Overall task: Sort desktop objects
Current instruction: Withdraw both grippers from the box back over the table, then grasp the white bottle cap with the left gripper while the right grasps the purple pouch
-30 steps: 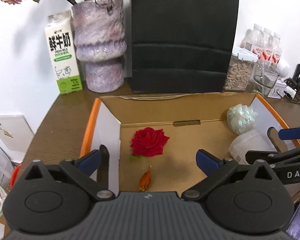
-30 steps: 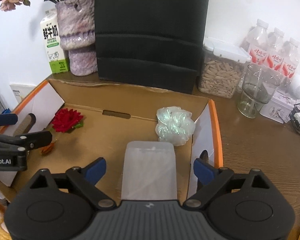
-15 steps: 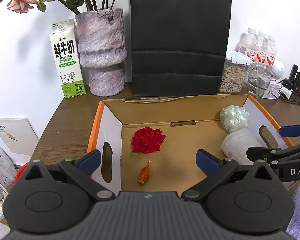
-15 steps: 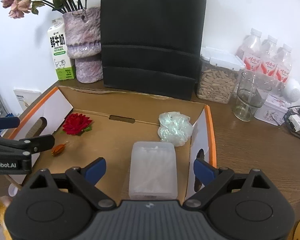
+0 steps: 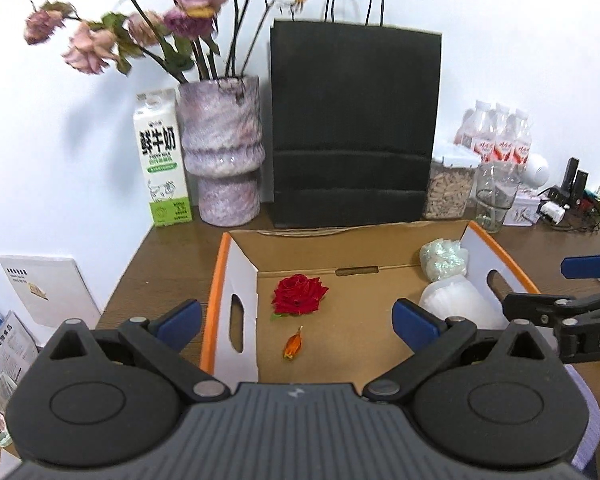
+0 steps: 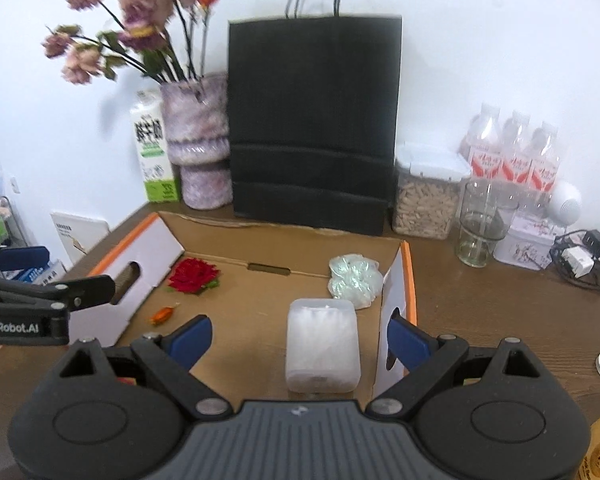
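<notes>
Hovering over the cardboard box (image 5: 236, 276), both grippers are held spread and empty
Inside it, a red rose (image 5: 299, 294) and orange bud (image 5: 293, 345) are seen left; a plastic case (image 6: 322, 351) and crumpled wrap (image 6: 354, 279) right, below the left gripper (image 5: 296, 316) and right gripper (image 6: 299, 338)

Left gripper (image 5: 296, 316) and right gripper (image 6: 298, 338): ribbed dark grey housing, two round black hubs, black linkage arms with silver pivot screws, blue pads (image 6: 190, 340). White lettering "GenRobot.AI" runs along the left gripper's side, seen from the right wrist.
</notes>
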